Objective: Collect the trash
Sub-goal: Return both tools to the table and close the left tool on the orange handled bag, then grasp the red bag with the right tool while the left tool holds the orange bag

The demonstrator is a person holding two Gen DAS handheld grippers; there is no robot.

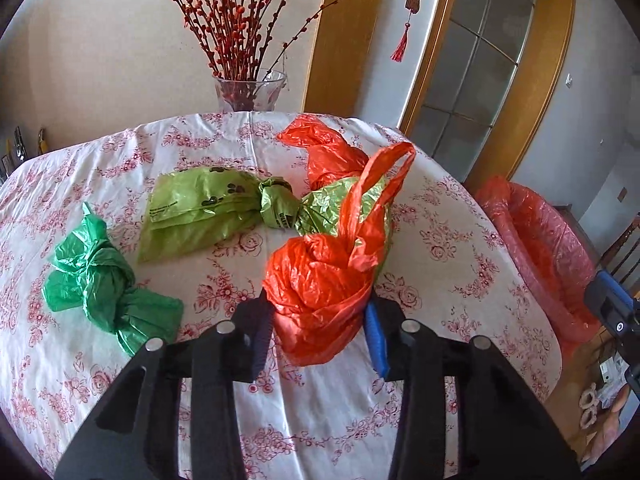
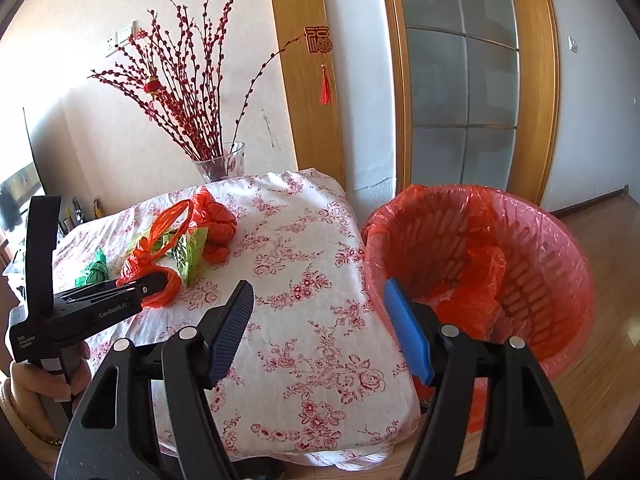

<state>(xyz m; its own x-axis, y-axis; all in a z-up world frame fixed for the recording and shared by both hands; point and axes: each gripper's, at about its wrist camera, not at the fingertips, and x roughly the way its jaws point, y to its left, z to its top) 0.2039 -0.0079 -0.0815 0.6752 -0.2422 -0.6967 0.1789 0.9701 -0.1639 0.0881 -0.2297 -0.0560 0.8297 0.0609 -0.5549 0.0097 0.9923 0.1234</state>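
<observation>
Table scene, read from left to right. At the far left of the floral tablecloth (image 1: 132, 380) lies a knotted dark green bag (image 1: 100, 284), untouched. Beside it rests a flat lime-green bag (image 1: 196, 212) printed with paw marks, its knotted neck running toward a crinkled bulge that sits behind the nearest piece of trash. That piece, a knotted orange bag (image 1: 320, 288) with a loop handle standing up, lies between the fingers of the left gripper (image 1: 320, 334); the pads sit against its sides, so the gripper appears to be clamped on the bag, which rests on the cloth and is not yet lifted. A second orange bag (image 1: 320, 148) lies farther back, near the glass vase (image 1: 250, 90) of red branches.

To the right, off the table's edge, stands the bin (image 2: 560, 240), a slatted basket lined with a red plastic liner and already holding some crumpled orange plastic. The right gripper (image 2: 320, 328) hovers over the table corner with its jaws apart and nothing between them, one finger in line with the bin's rim.

Step in hand, as judged: the pick-up of the first orange bag. The next move calls for a lift clear of the cloth, a carry rightward across the table edge, and a release above the bin. The soft plastic may slip or snag the lime-green bag behind it, so a firm grip and a straight lift seem advisable.
</observation>
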